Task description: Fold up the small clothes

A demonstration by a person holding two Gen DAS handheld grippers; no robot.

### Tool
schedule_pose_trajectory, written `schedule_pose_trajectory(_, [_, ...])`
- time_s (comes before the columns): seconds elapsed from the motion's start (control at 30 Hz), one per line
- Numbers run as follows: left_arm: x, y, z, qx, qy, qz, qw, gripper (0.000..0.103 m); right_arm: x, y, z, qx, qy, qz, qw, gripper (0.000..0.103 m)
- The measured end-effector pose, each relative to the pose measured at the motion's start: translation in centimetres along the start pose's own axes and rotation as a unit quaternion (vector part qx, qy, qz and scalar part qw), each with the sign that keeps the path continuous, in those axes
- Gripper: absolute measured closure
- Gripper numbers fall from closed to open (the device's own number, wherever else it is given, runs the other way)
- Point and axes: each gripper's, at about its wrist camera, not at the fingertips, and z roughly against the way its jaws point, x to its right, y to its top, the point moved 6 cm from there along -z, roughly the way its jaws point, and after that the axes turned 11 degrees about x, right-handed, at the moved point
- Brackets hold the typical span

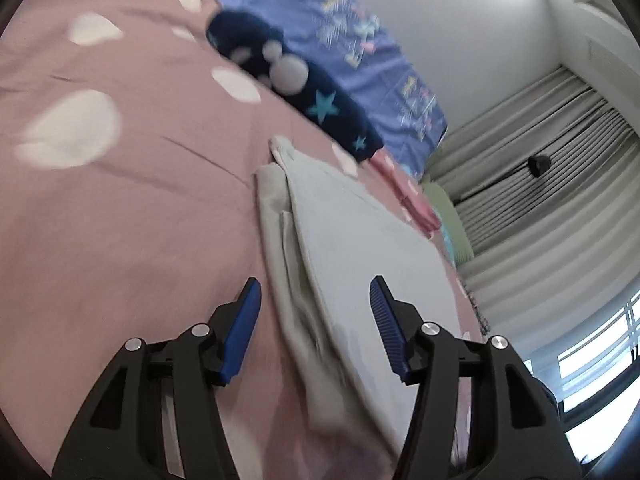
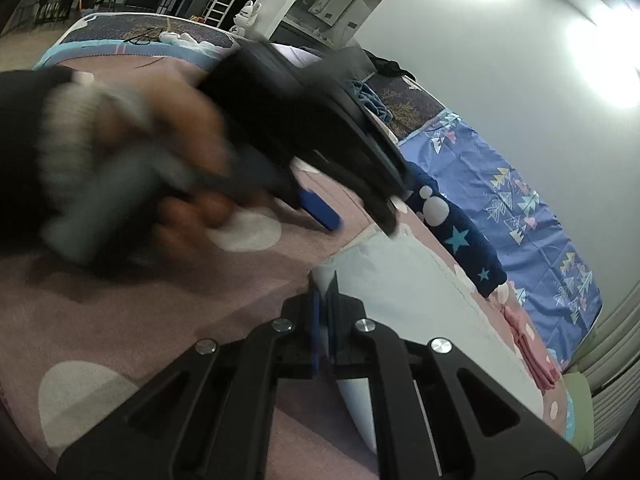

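On pink sheet (image 1: 120, 220), soft (creased) garment (image 1: 360, 232)

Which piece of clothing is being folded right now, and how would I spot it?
Look at the pink bedsheet with white spots. On it lies a pale grey garment, beside the navy starred fabric. It is the only plain, unpatterned piece, pinched at one edge by the right gripper.

A pale grey garment (image 1: 360, 248) lies partly folded on the bed, one corner pinched between the closed right tongs (image 2: 325, 300), its length stretching ahead of the open left tongs (image 1: 316, 304).
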Motion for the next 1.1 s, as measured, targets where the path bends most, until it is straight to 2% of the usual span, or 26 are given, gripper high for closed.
schedule_pose_trajectory(0.07, [0.2, 1.0, -2.1, 0.006, 0.011, -0.023, 0.9997, 0.048, 0.0, 0.1, 0.0, -0.002, 0.0, -0.006, 1.0, 0.1])
schedule_pose_trajectory(0.1, [0.3, 1.8, -3.0, 0.01, 0.019, -0.028, 0.9994, 0.069, 0.0, 0.2, 0.1, -0.004, 0.001, -0.011, 1.0, 0.1])
schedule_pose_trajectory(0.13, [0.4, 2.3, -3.5, 0.008, 0.019, -0.017, 0.9996, 0.096, 0.1, 0.4, 0.3, -0.003, 0.003, -0.017, 1.0, 0.1])
schedule_pose_trajectory(0.17, [0.5, 2.7, -3.5, 0.011, 0.009, 0.0, 0.9999, 0.097, 0.2, 0.7, 0.6, -0.002, 0.004, -0.025, 1.0, 0.1])
schedule_pose_trajectory(0.2, [1.3, 3.5, -2.8, 0.032, -0.019, 0.007, 0.9993, 0.097, 0.7, 1.1, 1.2, 0.003, 0.003, -0.041, 0.999, 0.1])
schedule_pose_trajectory(0.23, [2.3, 3.9, -1.8, 0.053, -0.039, -0.01, 0.9978, 0.097, 1.2, 1.3, 1.4, 0.007, 0.004, -0.053, 0.999, 0.1])
schedule_pose_trajectory(0.27, [2.6, 3.9, -1.3, 0.061, -0.041, -0.024, 0.997, 0.097, 1.4, 1.4, 1.7, 0.01, 0.009, -0.063, 0.998, 0.1])
schedule_pose_trajectory(0.3, [2.7, 3.7, -1.2, 0.065, -0.028, -0.046, 0.9964, 0.097, 1.2, 1.2, 1.8, 0.007, 0.016, -0.067, 0.998, 0.1])
schedule_pose_trajectory(0.37, [1.4, 3.0, -1.8, 0.054, 0.011, -0.052, 0.9971, 0.097, 0.1, 0.3, 1.1, -0.008, 0.025, -0.049, 0.998, 0.1])
schedule_pose_trajectory(0.4, [0.0, 2.4, -2.5, 0.04, 0.03, -0.04, 0.998, 0.097, -0.8, -0.7, 0.4, -0.026, 0.033, -0.038, 0.998, 0.1])
schedule_pose_trajectory(0.47, [-1.6, 1.7, -2.8, 0.027, 0.024, -0.001, 0.9993, 0.096, -1.8, -1.7, 0.0, -0.045, 0.043, -0.031, 0.998, 0.098])
schedule_pose_trajectory(0.5, [-1.9, 2.1, -2.3, 0.035, 0.01, 0.016, 0.9992, 0.091, -1.9, -1.7, 0.2, -0.041, 0.04, -0.024, 0.998, 0.098])
schedule_pose_trajectory(0.53, [-1.7, 2.4, -1.9, 0.041, 0.012, 0.009, 0.999, 0.075, -1.9, -1.4, 0.7, -0.031, 0.04, -0.021, 0.999, 0.09])
schedule_pose_trajectory(0.57, [-1.5, 2.5, -1.7, 0.041, 0.018, -0.005, 0.999, 0.068, -1.9, -1.3, 1.1, -0.024, 0.039, -0.019, 0.999, 0.079])
schedule_pose_trajectory(0.63, [-1.2, 2.3, -2.0, 0.031, 0.014, -0.017, 0.9993, 0.061, -2.0, -1.1, 1.9, -0.018, 0.03, 0.002, 0.999, 0.069])
schedule_pose_trajectory(0.7, [-0.9, 2.1, -2.5, 0.024, 0.018, -0.03, 0.9991, 0.057, -2.4, -1.8, 2.1, -0.031, 0.024, 0.021, 0.999, 0.069])
schedule_pose_trajectory(0.8, [-0.4, 2.0, -3.2, 0.008, 0.009, -0.041, 0.9991, 0.056, -2.6, -3.3, 1.6, -0.063, 0.025, 0.025, 0.997, 0.068])
schedule_pose_trajectory(0.93, [-0.1, 2.1, -4.8, -0.016, 0.011, -0.058, 0.9981, 0.056, -3.1, -3.1, 1.2, -0.067, 0.015, 0.033, 0.997, 0.066])
schedule_pose_trajectory(1.1, [0.3, 2.3, -6.2, -0.025, 0.02, -0.078, 0.9964, 0.058, -3.3, -2.2, -1.4, -0.074, -0.008, 0.046, 0.996, 0.065])
